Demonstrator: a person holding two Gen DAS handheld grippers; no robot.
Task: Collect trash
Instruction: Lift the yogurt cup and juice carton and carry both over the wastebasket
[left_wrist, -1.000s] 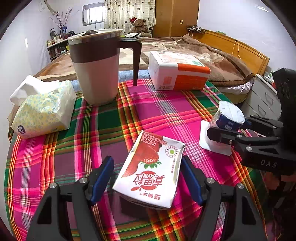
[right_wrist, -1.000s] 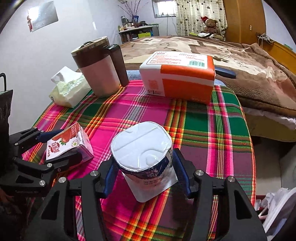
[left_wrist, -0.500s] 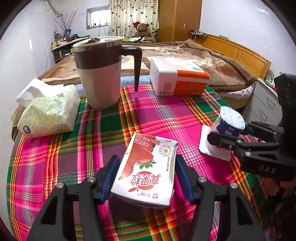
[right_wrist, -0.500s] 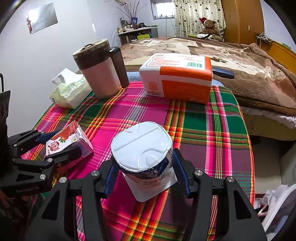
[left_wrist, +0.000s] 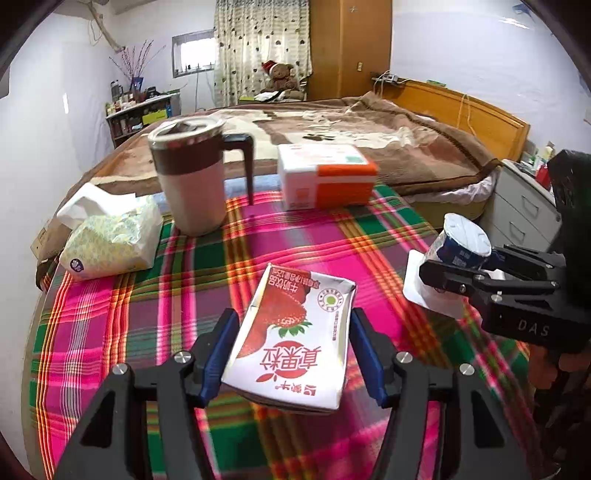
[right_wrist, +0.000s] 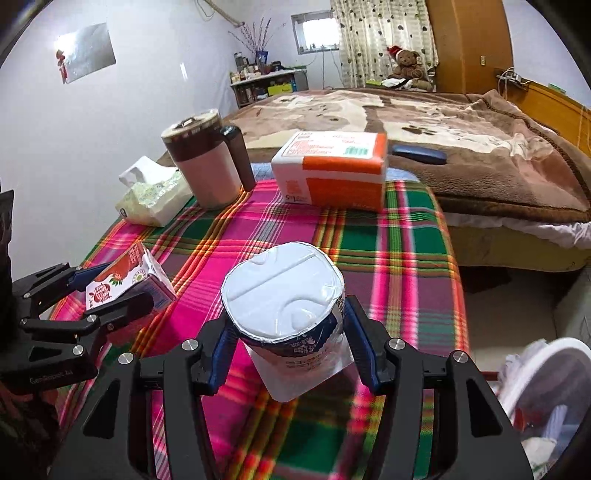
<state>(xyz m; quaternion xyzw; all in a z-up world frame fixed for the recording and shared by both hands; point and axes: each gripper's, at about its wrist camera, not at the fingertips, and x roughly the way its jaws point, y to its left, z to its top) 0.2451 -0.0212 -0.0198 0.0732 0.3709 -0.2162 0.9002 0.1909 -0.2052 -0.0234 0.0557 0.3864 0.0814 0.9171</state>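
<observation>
Left wrist view: on the pink-and-green plaid tablecloth (left_wrist: 303, 240) stand a tall pink-and-brown lidded jug with a dark handle (left_wrist: 192, 177), a soft yellow-patterned tissue pack (left_wrist: 110, 240) to its left and an orange-and-white cardboard box (left_wrist: 327, 175) to its right, all at the far edge and well apart from the grippers. The left gripper (left_wrist: 291, 354) is clamped on a crumpled white-and-red strawberry milk carton (left_wrist: 295, 339), held above the cloth, its top dented.

Right wrist view: the right gripper (right_wrist: 288, 347) grips a blue-and-white foil-lidded yoghurt cup (right_wrist: 288, 306), its lid wrinkled, over the table's near edge. A white bin holding rubbish (right_wrist: 546, 398) sits low at right.
</observation>
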